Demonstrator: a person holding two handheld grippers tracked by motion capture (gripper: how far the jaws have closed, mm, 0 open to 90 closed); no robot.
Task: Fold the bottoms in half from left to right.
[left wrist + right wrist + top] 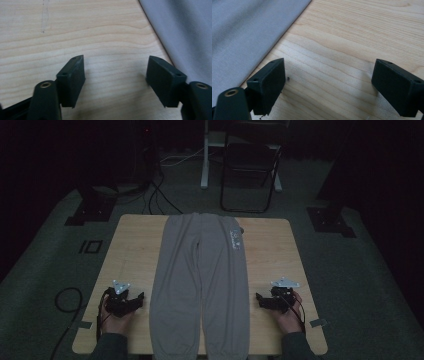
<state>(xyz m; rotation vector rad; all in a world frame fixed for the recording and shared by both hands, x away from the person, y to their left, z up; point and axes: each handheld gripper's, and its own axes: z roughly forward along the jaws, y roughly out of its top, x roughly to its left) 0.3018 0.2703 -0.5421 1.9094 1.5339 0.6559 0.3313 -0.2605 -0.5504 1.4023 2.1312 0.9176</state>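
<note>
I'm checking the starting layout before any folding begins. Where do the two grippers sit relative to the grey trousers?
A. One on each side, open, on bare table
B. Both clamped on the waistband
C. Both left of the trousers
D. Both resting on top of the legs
A: the left gripper and right gripper flank the grey trousers, fingers apart over bare table.

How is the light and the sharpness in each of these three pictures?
High view: dim, with dark surroundings; the grey trousers and table stay readable. Left gripper view: bright, wood grain sharp, near tongs slightly soft. Right gripper view: equally bright, tongs casting faint shadows.
</note>
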